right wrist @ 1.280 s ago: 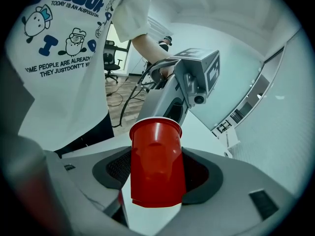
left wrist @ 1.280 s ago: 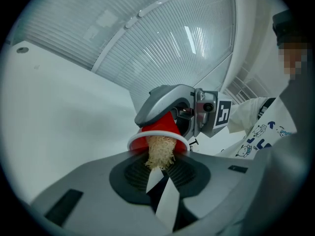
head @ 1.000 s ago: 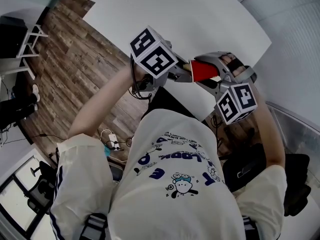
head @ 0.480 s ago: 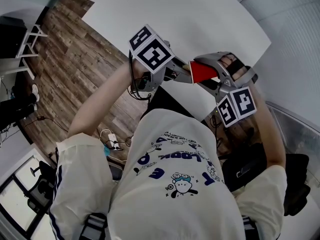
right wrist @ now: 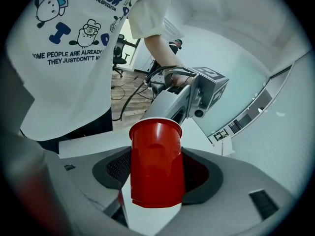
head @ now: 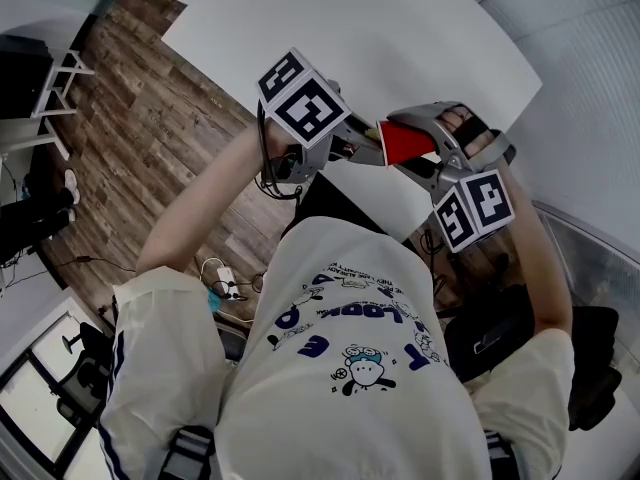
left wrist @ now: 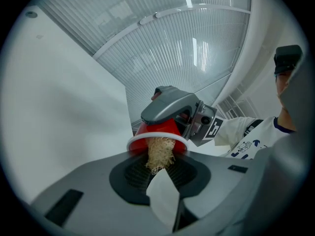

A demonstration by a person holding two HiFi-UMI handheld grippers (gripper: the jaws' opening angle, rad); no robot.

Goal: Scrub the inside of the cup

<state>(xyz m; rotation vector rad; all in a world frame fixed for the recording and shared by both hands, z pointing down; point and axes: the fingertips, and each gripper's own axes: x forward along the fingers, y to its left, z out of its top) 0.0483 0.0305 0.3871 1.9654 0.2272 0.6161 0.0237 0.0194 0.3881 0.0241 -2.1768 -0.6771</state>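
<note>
The cup (right wrist: 156, 171) is glossy, smooth red plastic. The scrubber (left wrist: 160, 154) looks rough and fibrous, perhaps loofah. The bench (head: 380, 38) is smooth matt white; the floor (head: 150, 128) is grained wood.

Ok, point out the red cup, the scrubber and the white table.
red cup (right wrist: 156, 166): right gripper view, middle of side wall.
scrubber (left wrist: 159, 154): left gripper view, fibrous tuft.
white table (head: 400, 28): head view, bare top.

The right tool (right wrist: 157, 175) clamps the red cup (right wrist: 156, 156) — its rim toward the left tool (right wrist: 173, 113).
</note>
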